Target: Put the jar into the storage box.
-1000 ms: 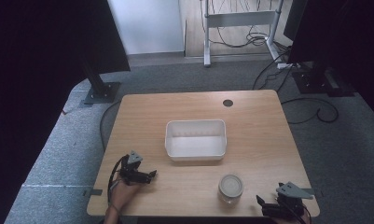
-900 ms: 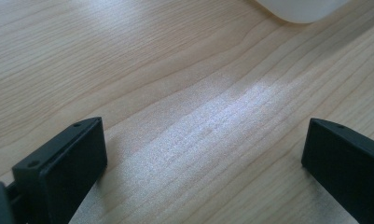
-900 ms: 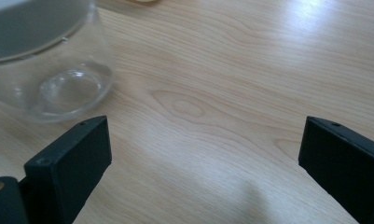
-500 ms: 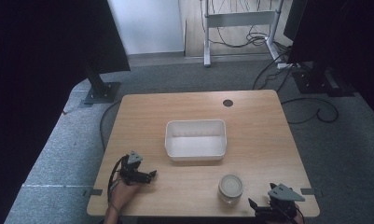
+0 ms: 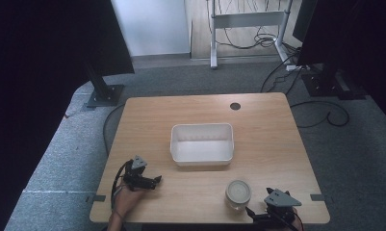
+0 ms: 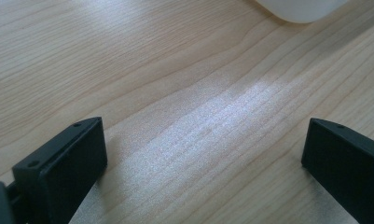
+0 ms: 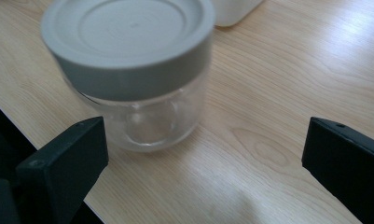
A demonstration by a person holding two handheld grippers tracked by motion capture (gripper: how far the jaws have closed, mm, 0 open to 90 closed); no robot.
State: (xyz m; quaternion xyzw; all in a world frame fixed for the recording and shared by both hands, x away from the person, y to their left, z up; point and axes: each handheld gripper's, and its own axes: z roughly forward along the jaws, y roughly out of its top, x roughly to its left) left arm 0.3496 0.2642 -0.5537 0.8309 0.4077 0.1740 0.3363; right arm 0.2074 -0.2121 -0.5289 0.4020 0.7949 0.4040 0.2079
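Right tool (image 5: 256, 214) has slid leftward along near counter (image 5: 267, 120) edge toward clear glass jar with grey lid (image 5: 238, 193). Jaws wide open, empty. Jar stands upright just left-forward of it; left tool (image 5: 152, 182) well apart, open, empty.

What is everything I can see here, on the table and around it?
Table: one, light wood, centre of the high view, with a dark round hole near its far edge.
Tub: one, white, rectangular, mid-table.
Jar: one, clear glass with a grey lid, upright near the table's near right edge, looks empty.
Stand feet: dark, on the grey floor at far left and far right.
Metal frame: one, pale, with cables, beyond the table.
Left tongs: black, open, over bare wood at the table's near left, held in a hand.
Right tongs: black, open, just short of the jar.
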